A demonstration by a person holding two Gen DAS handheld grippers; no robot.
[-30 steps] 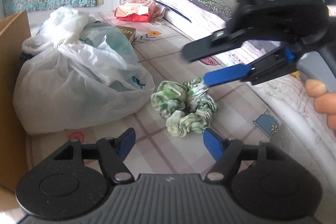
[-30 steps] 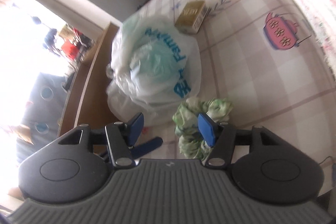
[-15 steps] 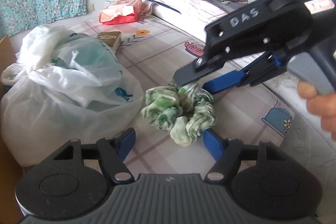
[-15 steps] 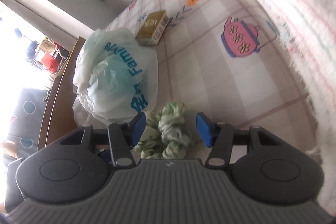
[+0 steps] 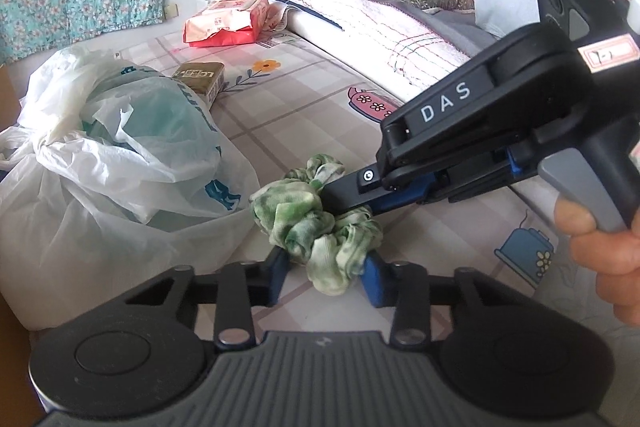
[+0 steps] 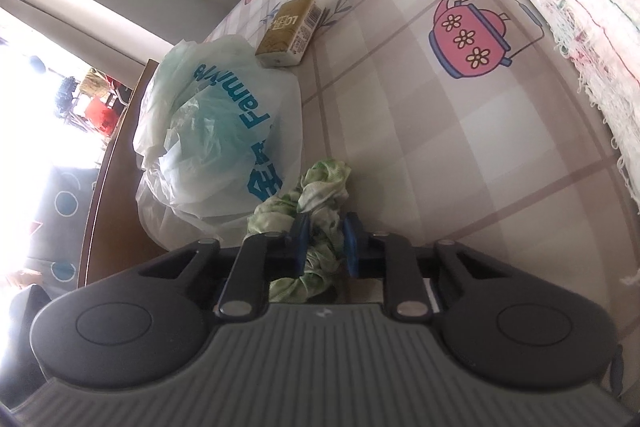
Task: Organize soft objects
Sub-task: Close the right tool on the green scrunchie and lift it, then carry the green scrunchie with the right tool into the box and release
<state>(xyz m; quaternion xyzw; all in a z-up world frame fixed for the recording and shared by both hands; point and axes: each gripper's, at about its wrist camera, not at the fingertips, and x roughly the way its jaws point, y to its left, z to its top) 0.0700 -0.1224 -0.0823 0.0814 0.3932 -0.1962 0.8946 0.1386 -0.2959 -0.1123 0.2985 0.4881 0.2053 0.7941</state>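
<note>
scrunchie (image 5: 320, 227) pinched between both tongs

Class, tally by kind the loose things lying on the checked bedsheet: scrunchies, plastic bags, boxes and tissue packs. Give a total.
Green scrunchie: 1
White plastic bags: 2, one inside the other
Small brown box: 1
Red tissue pack: 1
Total: 5

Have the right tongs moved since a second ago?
Yes. The right tongs came down from above the scrunchie onto it, toward the plastic bag, and are closing on the fabric.
</note>
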